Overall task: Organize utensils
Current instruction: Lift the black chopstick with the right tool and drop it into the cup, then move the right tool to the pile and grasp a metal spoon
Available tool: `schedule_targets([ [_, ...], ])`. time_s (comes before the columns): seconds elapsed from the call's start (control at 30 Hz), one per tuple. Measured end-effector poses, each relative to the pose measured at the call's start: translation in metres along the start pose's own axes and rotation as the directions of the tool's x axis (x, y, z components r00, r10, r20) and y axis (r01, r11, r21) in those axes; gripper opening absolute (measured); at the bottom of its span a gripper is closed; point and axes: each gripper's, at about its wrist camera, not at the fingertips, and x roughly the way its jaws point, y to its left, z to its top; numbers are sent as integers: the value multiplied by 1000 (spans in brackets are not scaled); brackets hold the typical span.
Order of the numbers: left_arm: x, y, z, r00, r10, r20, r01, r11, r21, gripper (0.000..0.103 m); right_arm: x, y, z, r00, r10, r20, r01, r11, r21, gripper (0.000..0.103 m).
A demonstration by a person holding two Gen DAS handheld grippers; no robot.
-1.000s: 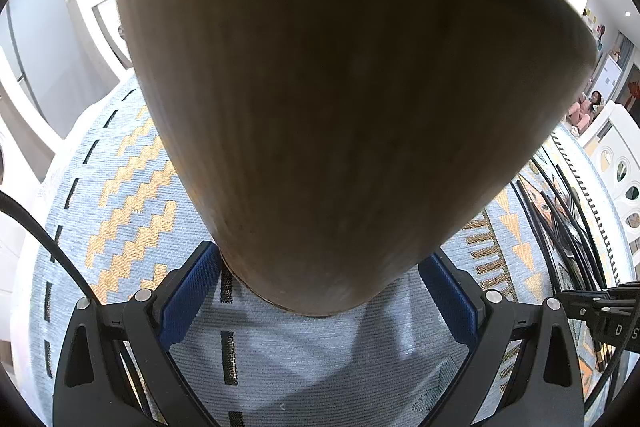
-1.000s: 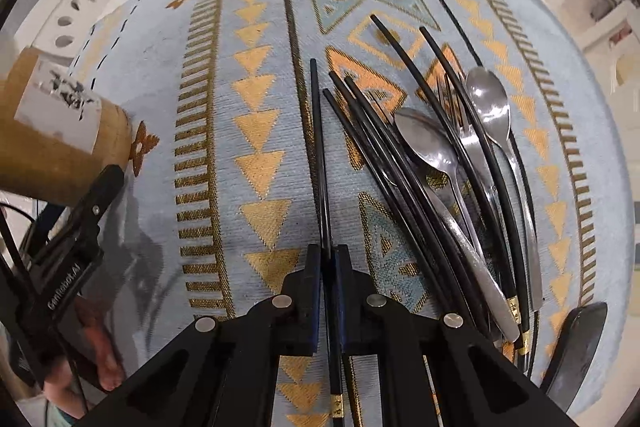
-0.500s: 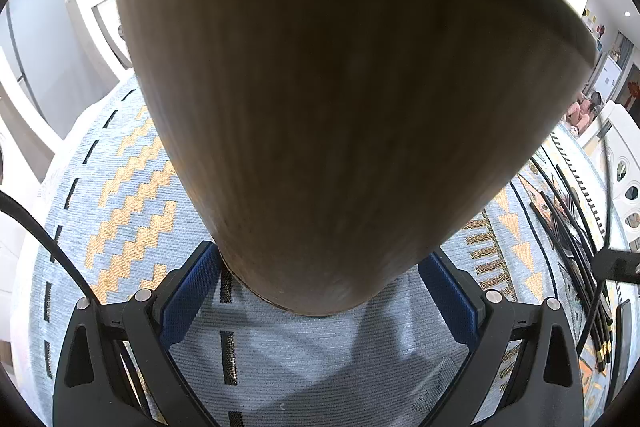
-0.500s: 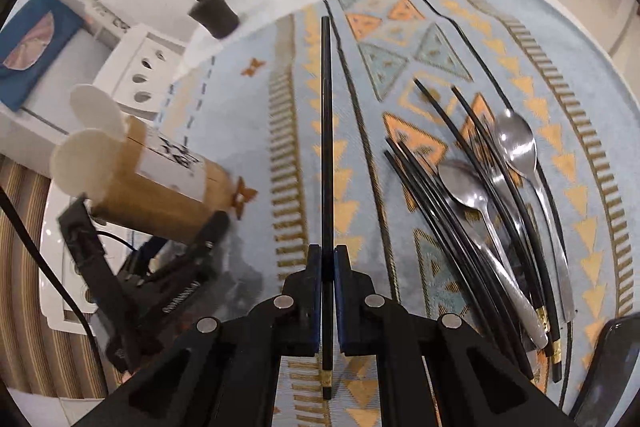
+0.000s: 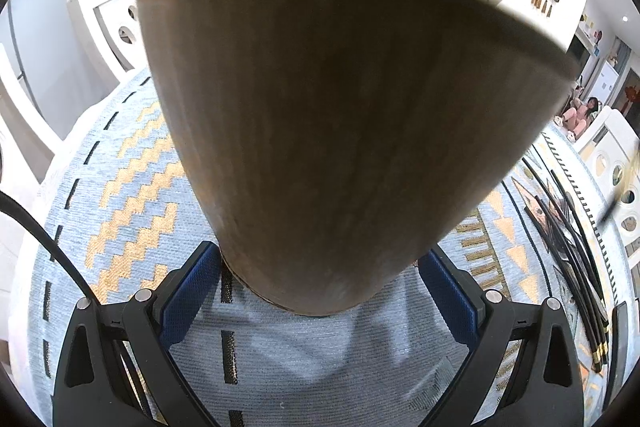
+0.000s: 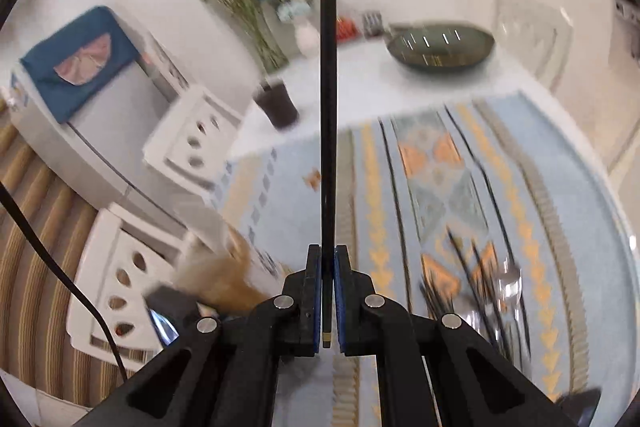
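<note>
One chopstick (image 6: 328,107) in downward-tilted right gripper (image 6: 328,259).

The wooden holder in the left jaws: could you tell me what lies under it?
Under the wooden holder lies the patterned blue tablecloth. Its body hides the cloth directly beneath, and its inside cannot be seen.

The left camera looks down very close at a wooden holder (image 5: 340,147), the right camera looks down from higher, and both see the blue patterned cloth (image 6: 460,187).
</note>
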Motion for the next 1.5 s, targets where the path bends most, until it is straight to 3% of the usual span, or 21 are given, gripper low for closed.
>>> schedule_targets([
  [0.13,-14,-8,-5,998,32,59,-35,998,45,99,-13,26,31,996,42,77,-38,998,-46,5],
  [0.37,-16,-9,-7,998,29,55,-32,999,42,99,-14,75,64,980,131,153,-112,986,-123,5],
  [0.6,-14,-8,-4,998,33,45,-34,999,36,99,17,105,60,983,141,119,-118,976,-183,5],
  [1.1,-11,-7,-2,998,35,47,-37,999,40,99,49,112,48,990,137,21,-128,965,-230,5],
  [1.23,-11,-7,-2,998,35,45,-37,998,40,99,55,111,49,990,130,-55,-140,963,-229,22],
  [1.37,-9,-6,-3,998,35,45,-37,999,40,99,37,100,54,986,167,12,-162,967,-197,32],
  [1.47,-9,-6,-3,998,35,46,-37,999,40,99,21,92,60,986,153,65,-138,973,-186,46],
  [1.5,-9,-6,-3,998,35,45,-37,999,40,99,15,88,62,985,150,82,-133,974,-182,46],
])
